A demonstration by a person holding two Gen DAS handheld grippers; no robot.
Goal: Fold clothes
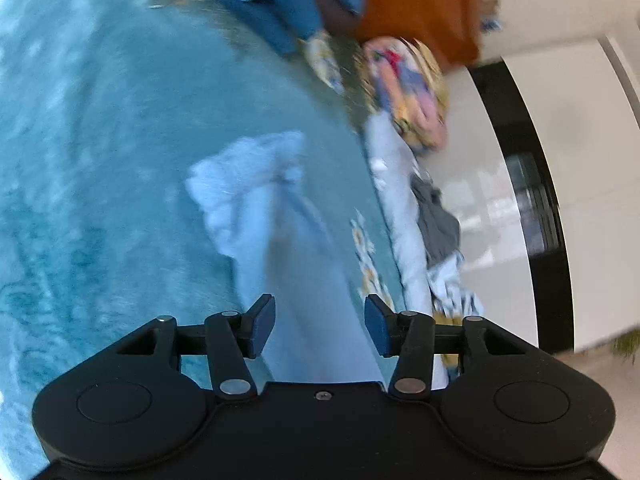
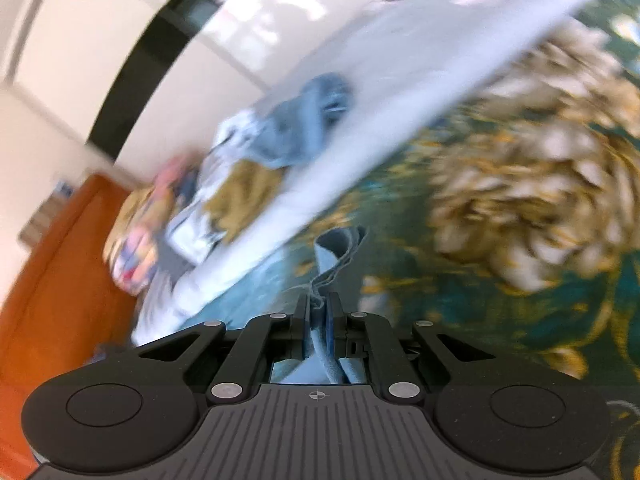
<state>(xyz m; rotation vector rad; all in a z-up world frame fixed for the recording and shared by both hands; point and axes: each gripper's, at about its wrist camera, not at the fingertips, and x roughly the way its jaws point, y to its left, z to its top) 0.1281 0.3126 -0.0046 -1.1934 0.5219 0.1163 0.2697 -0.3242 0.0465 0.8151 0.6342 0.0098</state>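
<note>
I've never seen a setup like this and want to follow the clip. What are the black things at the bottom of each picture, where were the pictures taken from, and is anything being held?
Each picture comes from a camera mounted on a hand-held gripper, looking forward along its two fingers. A person carries one in each hand. The left gripper is open, holding nothing; a pale blue cloth lies ahead of it on a teal bedspread. The right gripper is shut on a pale blue garment. Farther off, beside a white sheet, sits a pile of clothes. Both pictures are blurred.
</note>
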